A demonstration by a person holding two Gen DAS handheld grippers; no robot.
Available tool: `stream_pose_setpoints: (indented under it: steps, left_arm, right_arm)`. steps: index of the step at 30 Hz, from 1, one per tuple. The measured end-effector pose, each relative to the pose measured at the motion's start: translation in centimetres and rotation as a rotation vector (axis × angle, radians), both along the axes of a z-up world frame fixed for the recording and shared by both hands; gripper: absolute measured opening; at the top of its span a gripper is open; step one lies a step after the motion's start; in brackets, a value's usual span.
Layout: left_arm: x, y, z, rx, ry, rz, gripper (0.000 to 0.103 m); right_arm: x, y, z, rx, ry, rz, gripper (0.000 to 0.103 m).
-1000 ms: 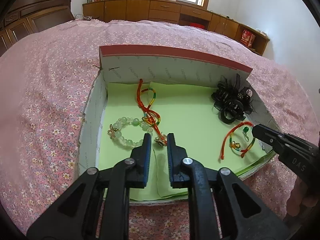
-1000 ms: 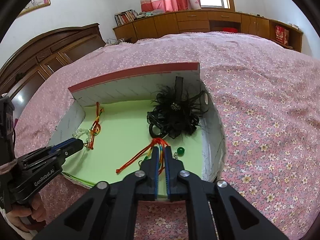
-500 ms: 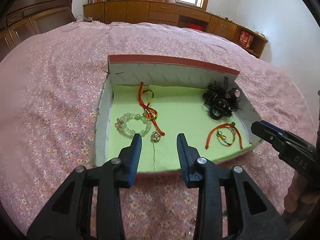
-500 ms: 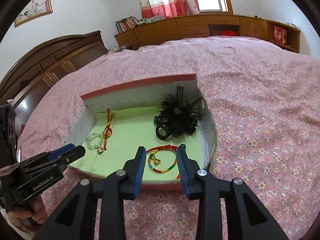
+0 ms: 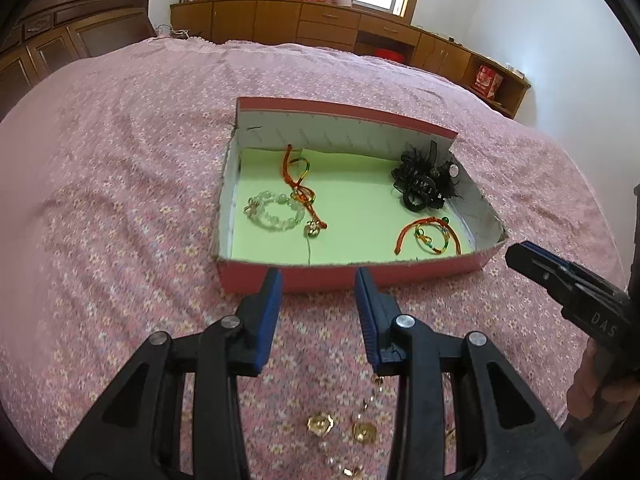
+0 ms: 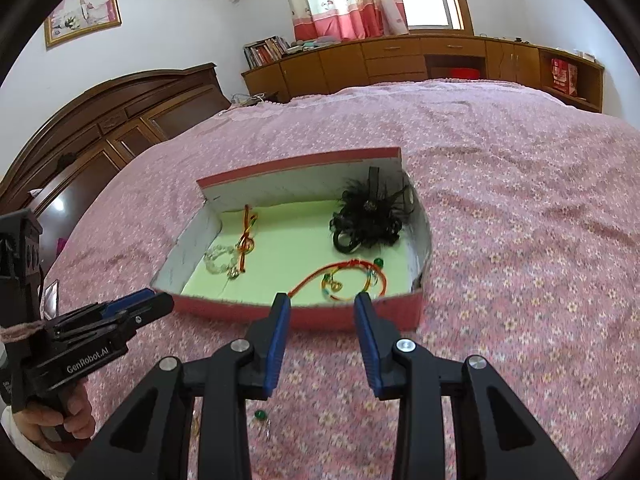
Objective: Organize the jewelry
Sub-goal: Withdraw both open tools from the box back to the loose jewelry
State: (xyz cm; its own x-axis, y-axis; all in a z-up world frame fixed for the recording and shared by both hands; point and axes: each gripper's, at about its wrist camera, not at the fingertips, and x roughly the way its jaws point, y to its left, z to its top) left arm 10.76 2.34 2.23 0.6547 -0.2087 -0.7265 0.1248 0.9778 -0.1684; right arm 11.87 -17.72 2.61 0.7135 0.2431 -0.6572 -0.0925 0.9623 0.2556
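A red box with a green lining lies on the bed. Inside it are a pale bead bracelet, a red cord with a gold charm, a black hair ornament and a red and multicolour cord bracelet. My left gripper is open and empty, just short of the box's near wall. In the right wrist view, my right gripper is open and empty too, before the same wall, near the cord bracelet. Each gripper shows at the edge of the other's view.
Gold pieces and clear beads lie on the pink floral bedspread under my left gripper. A green bead lies under the right one. A hand holds the left tool. Wooden cabinets line the far wall.
Both grippers went from shut over the box's lining to open. Both drew back and up out of the box. The cord pieces stay lying on the lining.
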Motion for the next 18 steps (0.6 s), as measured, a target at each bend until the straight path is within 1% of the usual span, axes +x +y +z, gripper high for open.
stream_pose_setpoints:
  steps: [8,18]
  left_arm:
    - [-1.8,0.5,0.1,-0.002,0.014,0.004,0.029]
    - [-3.6,1.1,-1.2,-0.01,0.058,0.004,0.029]
  right_arm:
    - [-1.9,0.1,-0.3,-0.002,0.017,0.005,0.036]
    - [-3.7,0.6,-0.9,-0.003,0.041,0.015,0.036]
